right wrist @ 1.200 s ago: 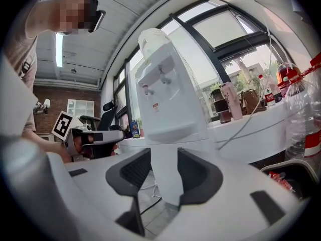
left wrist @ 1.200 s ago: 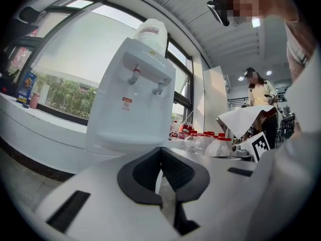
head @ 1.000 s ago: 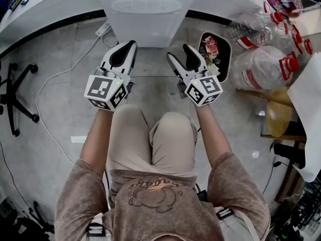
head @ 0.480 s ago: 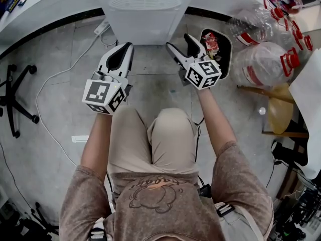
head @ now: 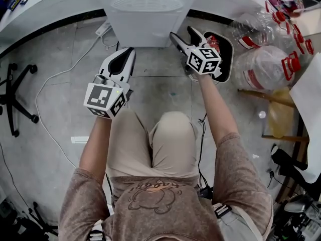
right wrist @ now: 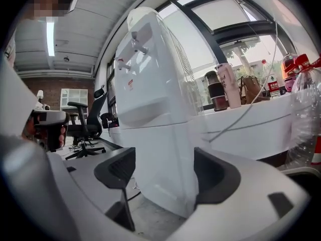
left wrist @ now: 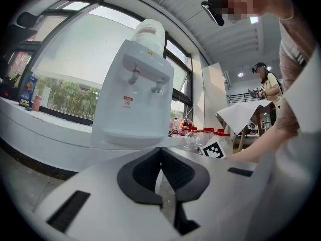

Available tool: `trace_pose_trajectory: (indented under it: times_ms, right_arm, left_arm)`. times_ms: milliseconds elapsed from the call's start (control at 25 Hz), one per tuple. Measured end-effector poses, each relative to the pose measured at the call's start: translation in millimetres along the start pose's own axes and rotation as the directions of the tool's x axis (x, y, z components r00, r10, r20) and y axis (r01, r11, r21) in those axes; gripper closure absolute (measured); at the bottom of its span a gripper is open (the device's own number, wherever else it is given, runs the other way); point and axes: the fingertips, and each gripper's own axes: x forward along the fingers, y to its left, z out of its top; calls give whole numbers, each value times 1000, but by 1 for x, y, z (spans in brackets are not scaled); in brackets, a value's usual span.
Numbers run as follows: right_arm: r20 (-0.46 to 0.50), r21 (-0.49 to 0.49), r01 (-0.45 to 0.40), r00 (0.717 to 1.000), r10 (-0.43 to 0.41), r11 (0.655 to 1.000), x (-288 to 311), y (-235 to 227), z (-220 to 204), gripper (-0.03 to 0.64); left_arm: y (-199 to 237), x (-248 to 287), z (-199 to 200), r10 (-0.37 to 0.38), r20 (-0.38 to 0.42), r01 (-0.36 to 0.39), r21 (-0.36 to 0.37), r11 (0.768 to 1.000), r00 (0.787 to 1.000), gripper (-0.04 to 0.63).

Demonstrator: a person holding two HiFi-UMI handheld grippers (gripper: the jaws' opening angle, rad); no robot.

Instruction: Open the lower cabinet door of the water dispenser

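Observation:
The white water dispenser (head: 145, 14) stands against the curved counter at the top of the head view. My right gripper (head: 183, 34) is open beside the dispenser's front right corner. In the right gripper view the right gripper (right wrist: 165, 172) has the lower cabinet's corner (right wrist: 160, 149) between its wide black pads (right wrist: 118, 169), and I see no contact with either pad. My left gripper (head: 123, 59) hangs lower left of the dispenser, short of it. The left gripper (left wrist: 161, 153) is shut with nothing in it and faces the dispenser (left wrist: 133, 99) and its taps.
A black bin (head: 224, 59) with litter sits right of the dispenser, beside empty water bottles (head: 261, 67). A power strip (head: 104, 29) and a white cable (head: 55, 79) lie on the floor at the left. An office chair base (head: 15, 97) is at the far left.
My right gripper has moved forward to the dispenser's right corner and its jaws have spread wider. The left gripper has hardly moved.

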Motion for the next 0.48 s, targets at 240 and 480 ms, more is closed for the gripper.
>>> trace_pose_trajectory:
  times_ms: [240, 480]
  right_arm:
    - [-11, 11, -9, 1000, 9, 1000, 28, -11, 0, 267]
    - [-28, -8, -1, 1000, 1, 1000, 46, -23, -1, 267]
  left_arm:
    - [2, -2, -2, 3, -8, -3, -2, 1000, 1000, 578]
    - [6, -6, -5, 17, -16, -17, -4, 1000, 1000, 578]
